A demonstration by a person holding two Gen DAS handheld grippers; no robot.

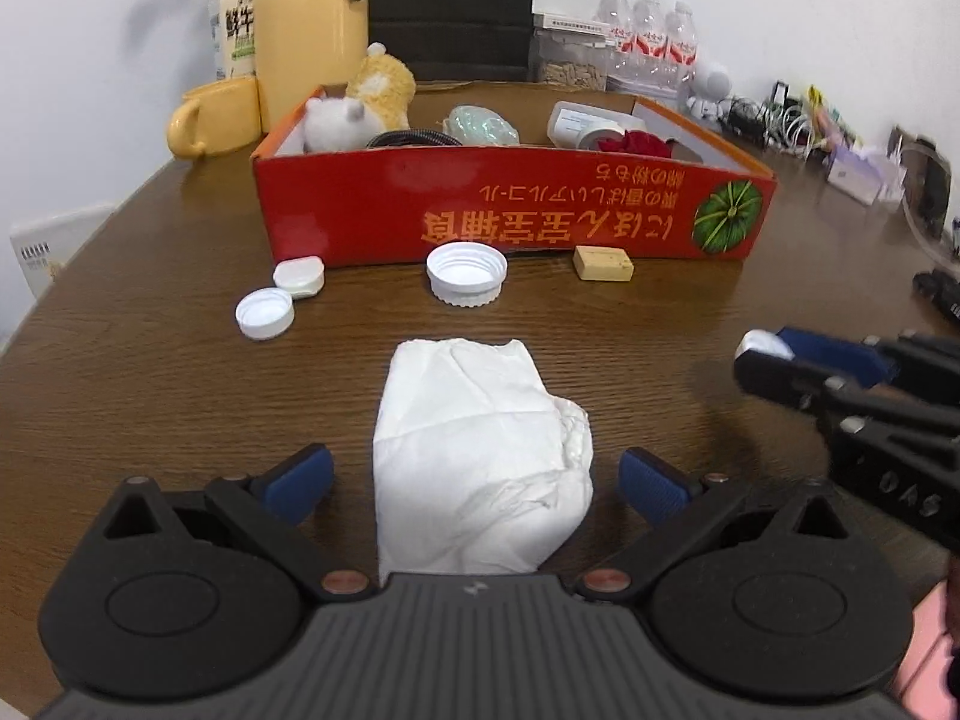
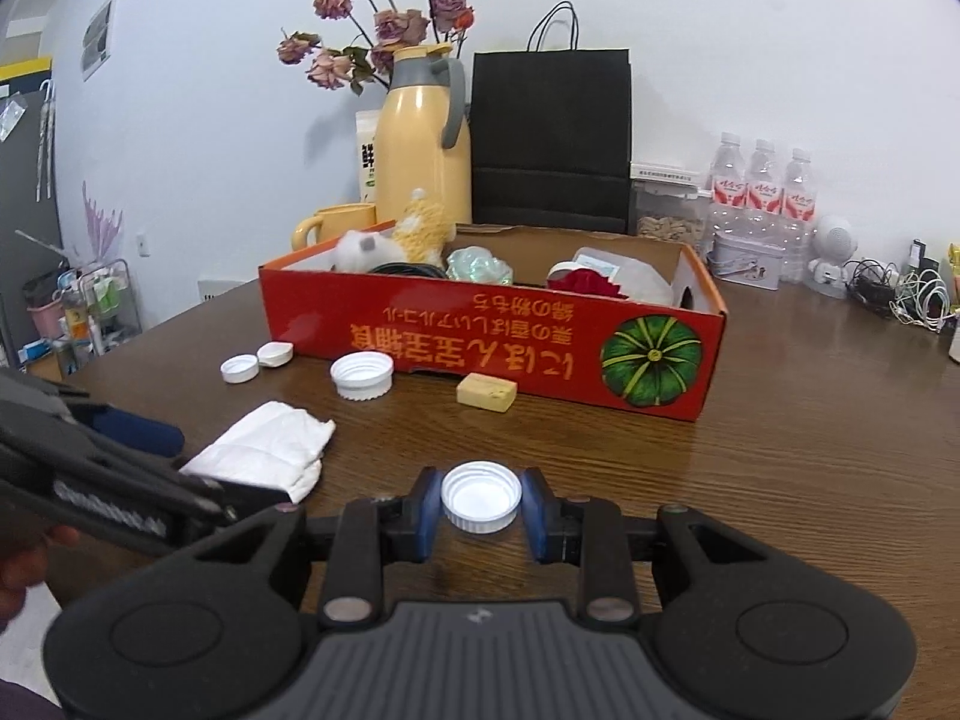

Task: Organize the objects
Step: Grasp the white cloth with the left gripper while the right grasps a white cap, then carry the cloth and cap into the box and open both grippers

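Right wrist: right tool [image 2: 481, 507] grips white cap [image 2: 480, 495].

A dark wood-grain desk [image 2: 810, 450] stood against a plain white wall [image 2: 750, 30] under even, soft light. At far left, a wire rack [image 2: 105, 306] held bottles beside a grey panel [image 2: 27, 180] with a yellow strip along its top.

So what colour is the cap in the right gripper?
White cap, clearest in the right wrist view.
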